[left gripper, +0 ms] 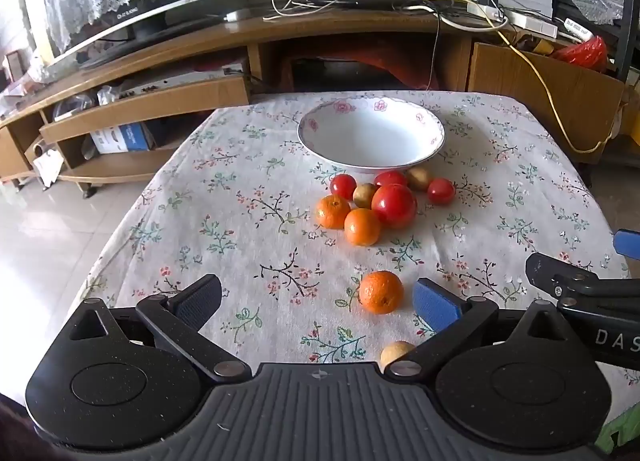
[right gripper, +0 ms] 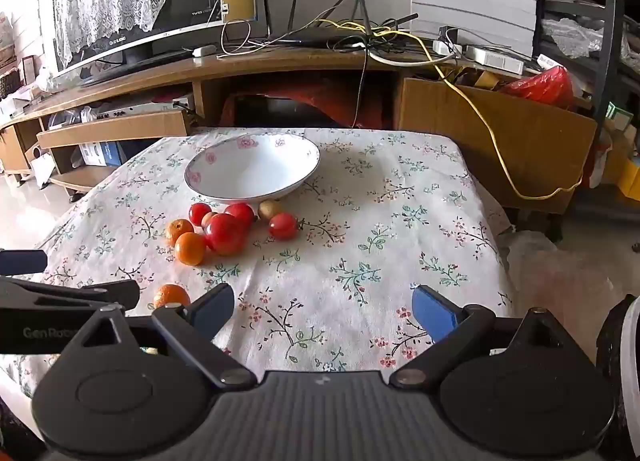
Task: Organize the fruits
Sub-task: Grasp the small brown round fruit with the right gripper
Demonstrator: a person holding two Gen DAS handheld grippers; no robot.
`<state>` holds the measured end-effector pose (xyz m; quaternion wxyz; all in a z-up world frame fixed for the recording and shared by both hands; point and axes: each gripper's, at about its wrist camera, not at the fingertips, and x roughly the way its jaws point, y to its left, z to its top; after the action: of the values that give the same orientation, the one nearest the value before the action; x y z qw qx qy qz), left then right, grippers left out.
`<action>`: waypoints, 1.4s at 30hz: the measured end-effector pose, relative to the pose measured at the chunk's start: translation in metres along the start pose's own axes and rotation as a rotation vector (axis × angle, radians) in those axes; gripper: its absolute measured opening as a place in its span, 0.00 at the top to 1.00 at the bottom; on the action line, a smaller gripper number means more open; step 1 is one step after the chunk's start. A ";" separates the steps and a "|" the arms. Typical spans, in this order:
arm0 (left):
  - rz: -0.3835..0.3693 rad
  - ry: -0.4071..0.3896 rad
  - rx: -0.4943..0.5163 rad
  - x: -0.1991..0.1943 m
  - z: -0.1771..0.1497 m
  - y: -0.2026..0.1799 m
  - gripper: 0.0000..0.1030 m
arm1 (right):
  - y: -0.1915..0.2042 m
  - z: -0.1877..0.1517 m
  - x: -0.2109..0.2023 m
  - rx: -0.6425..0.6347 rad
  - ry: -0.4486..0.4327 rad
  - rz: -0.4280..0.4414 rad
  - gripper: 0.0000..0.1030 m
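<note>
We hover both grippers, left gripper [left gripper: 316, 301] and right gripper [right gripper: 322, 309], jaws spread wide and empty, while the fruits [left gripper: 380, 201] cluster before the bowl [left gripper: 320, 149] near the table's far edge, one orange [left gripper: 381, 292] stray near us, ready for picking.

free: bare cloth [right gripper: 360, 261] right of fruit | blocked: fruit cluster [left gripper: 372, 205] touching bowl [left gripper: 372, 137] front

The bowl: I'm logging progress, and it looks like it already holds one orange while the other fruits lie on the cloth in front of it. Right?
Not quite. The bowl is empty, as the left wrist view shows; every orange, including the nearest one, lies on the tablecloth with the other fruits.
</note>
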<state>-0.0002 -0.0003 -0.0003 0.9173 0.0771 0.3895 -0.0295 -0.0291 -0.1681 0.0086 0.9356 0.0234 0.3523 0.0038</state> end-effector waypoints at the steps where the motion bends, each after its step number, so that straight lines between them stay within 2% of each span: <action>1: 0.002 0.000 0.000 0.000 0.000 0.000 0.00 | 0.000 0.001 0.000 0.002 -0.001 0.002 0.06; 12: 0.013 -0.005 -0.003 -0.001 -0.014 -0.002 0.01 | 0.007 -0.004 0.003 -0.031 0.022 -0.006 0.06; 13: 0.007 0.008 -0.007 0.002 -0.005 0.004 0.01 | 0.007 -0.001 0.004 -0.032 0.029 -0.005 0.06; 42: 0.012 0.026 -0.029 0.001 -0.008 0.018 0.02 | 0.017 -0.002 0.005 -0.067 0.043 0.009 0.06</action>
<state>-0.0037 0.0186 -0.0044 0.9133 0.0664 0.4015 -0.0174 -0.0259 -0.1505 0.0046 0.9281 -0.0064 0.3718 0.0203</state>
